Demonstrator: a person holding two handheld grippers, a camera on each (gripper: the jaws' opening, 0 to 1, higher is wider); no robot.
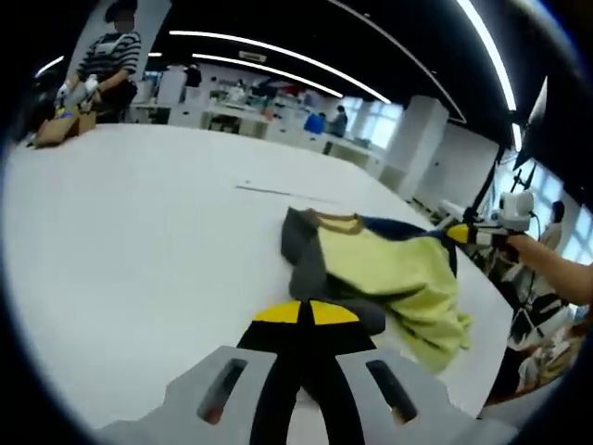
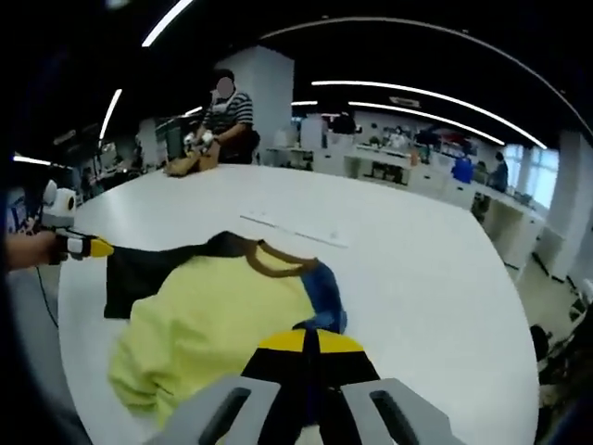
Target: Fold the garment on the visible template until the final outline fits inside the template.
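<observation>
On white table (image 1: 139, 241), both grippers clamped on yellow garment (image 1: 408, 278), person (image 2: 227, 116) beyond.

Garment (image 1: 389, 269) on table (image 1: 139, 260), a gripper (image 1: 306, 313) at each end

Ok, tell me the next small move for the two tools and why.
Probably draw both tools apart to spread the garment flat. It lies bunched on the white table, with the right tool and left tool each shut on an edge.
</observation>
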